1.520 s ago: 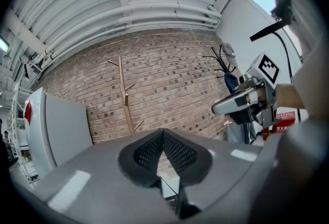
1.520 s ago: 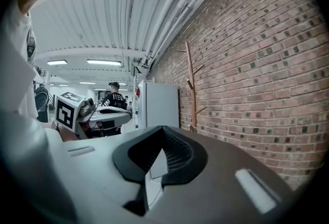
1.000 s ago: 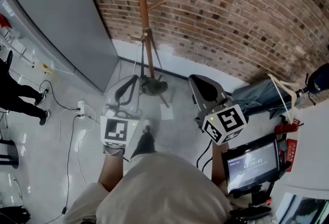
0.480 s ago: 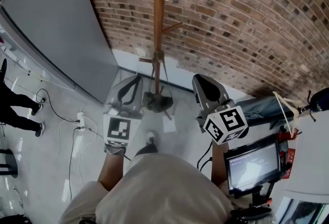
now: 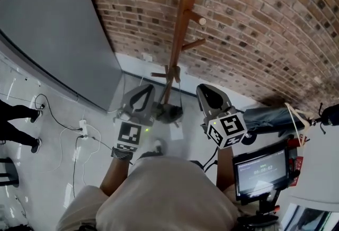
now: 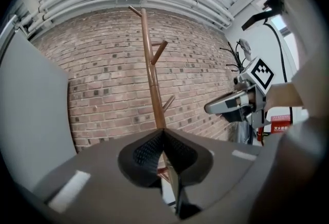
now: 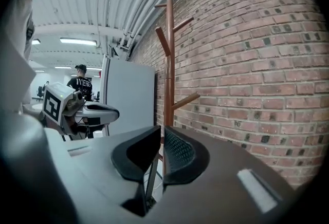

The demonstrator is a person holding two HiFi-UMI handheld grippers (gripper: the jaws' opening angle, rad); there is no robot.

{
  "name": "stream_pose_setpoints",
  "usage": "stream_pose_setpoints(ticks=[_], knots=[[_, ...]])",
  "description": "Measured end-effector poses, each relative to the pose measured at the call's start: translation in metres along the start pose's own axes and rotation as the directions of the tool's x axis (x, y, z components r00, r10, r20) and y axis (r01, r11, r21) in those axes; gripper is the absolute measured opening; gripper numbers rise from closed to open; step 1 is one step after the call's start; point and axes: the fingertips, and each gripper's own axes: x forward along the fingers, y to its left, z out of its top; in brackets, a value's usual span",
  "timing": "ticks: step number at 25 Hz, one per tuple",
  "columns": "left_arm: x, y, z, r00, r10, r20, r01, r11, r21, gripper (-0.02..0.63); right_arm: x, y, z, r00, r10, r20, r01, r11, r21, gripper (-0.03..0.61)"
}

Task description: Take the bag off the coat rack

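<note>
A wooden coat rack [image 5: 183, 28] stands against the brick wall, its pegs bare in every view [image 6: 151, 79] [image 7: 169, 63]. No bag hangs on the pegs that show. At the right lies a grey-blue cloth bundle with pale straps [image 5: 271, 113], possibly the bag. My left gripper [image 5: 143, 89] points at the rack's lower post, shut and empty [image 6: 163, 131]. My right gripper [image 5: 205, 91] is held beside it to the right. Its jaws [image 7: 160, 128] are opening to a narrow gap with nothing between them. The rack's top is cut off in the head view.
A tall grey panel [image 5: 53, 28] leans at the left of the rack. Cables and a power strip [image 5: 83, 118] lie on the floor, near a person's legs [image 5: 16, 113]. A lit screen [image 5: 262, 171] and a red extinguisher [image 5: 297, 153] sit at the lower right. The rack's base [image 5: 170, 113] is just beyond the grippers.
The head view has tilted upward and come nearer the rack, so more pegs show. Both grippers have drawn closer to the post. The right jaws have parted slightly.
</note>
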Motion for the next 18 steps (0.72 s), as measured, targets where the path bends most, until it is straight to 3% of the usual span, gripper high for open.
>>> stream_pose_setpoints(ticks=[6, 10, 18], knots=[[0.016, 0.013, -0.021, 0.999, -0.022, -0.034, 0.021, 0.999, -0.027, 0.0, 0.024, -0.004, -0.012, 0.999, -0.016, -0.042, 0.016, 1.0, -0.003, 0.055], [0.023, 0.007, -0.031, 0.997, -0.043, -0.058, 0.041, 0.999, -0.036, 0.04, 0.03, -0.007, -0.025, 0.998, -0.015, -0.062, 0.016, 1.0, 0.016, 0.069], [0.039, -0.006, -0.077, 0.986, -0.052, -0.161, 0.044, 0.998, -0.053, 0.076, 0.054, -0.011, -0.066, 0.991, 0.074, -0.115, -0.063, 0.994, 0.094, 0.08]])
